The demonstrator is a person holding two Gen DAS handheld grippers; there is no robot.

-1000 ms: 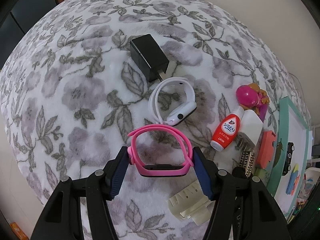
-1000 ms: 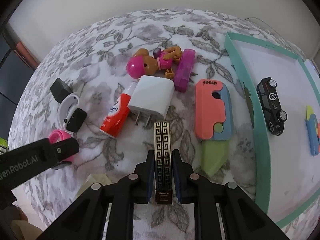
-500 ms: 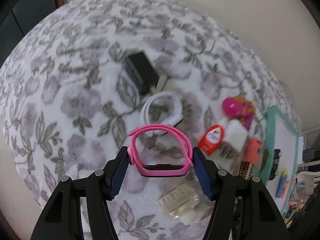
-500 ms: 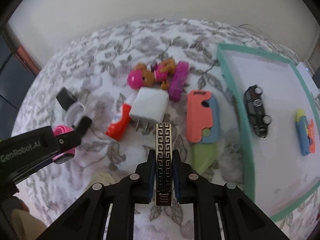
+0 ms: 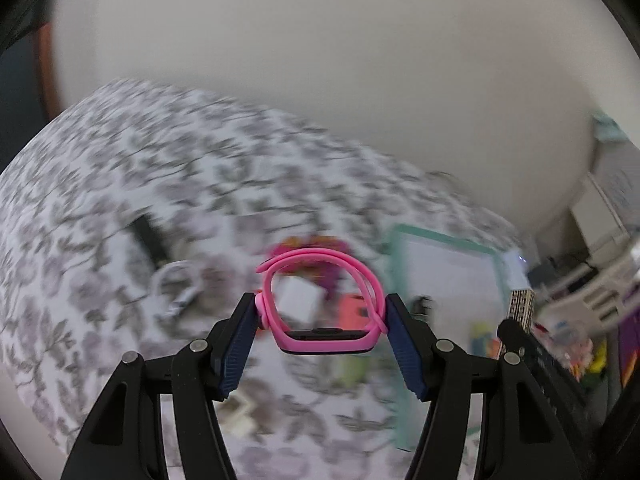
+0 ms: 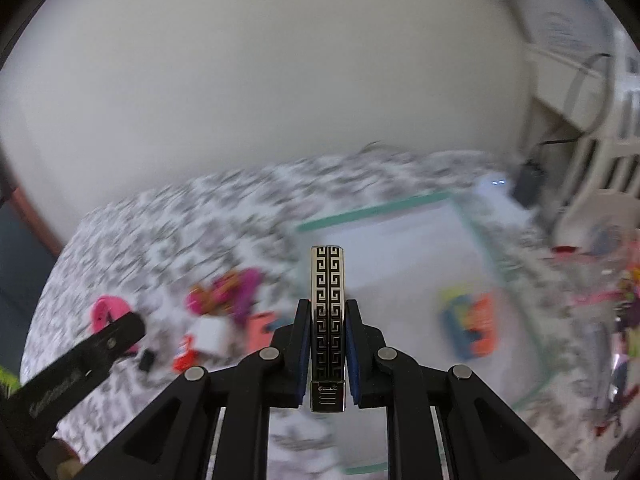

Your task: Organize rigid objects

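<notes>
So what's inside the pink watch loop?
Through the pink watch loop shows a blurry white block lying on the flowered cloth. The strap hides whatever lies directly behind it.

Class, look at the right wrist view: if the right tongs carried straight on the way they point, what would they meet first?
Probably the white floor of the teal-rimmed tray, ahead of the patterned lighter that the right tongs clamp; blur leaves depth uncertain.

Two watches out here — one pink watch (image 5: 322, 308) and one white watch (image 5: 178, 286) — plus one patterned lighter (image 6: 327, 320), one white charger (image 5: 298, 300) and one teal-rimmed tray (image 6: 372, 210).
</notes>
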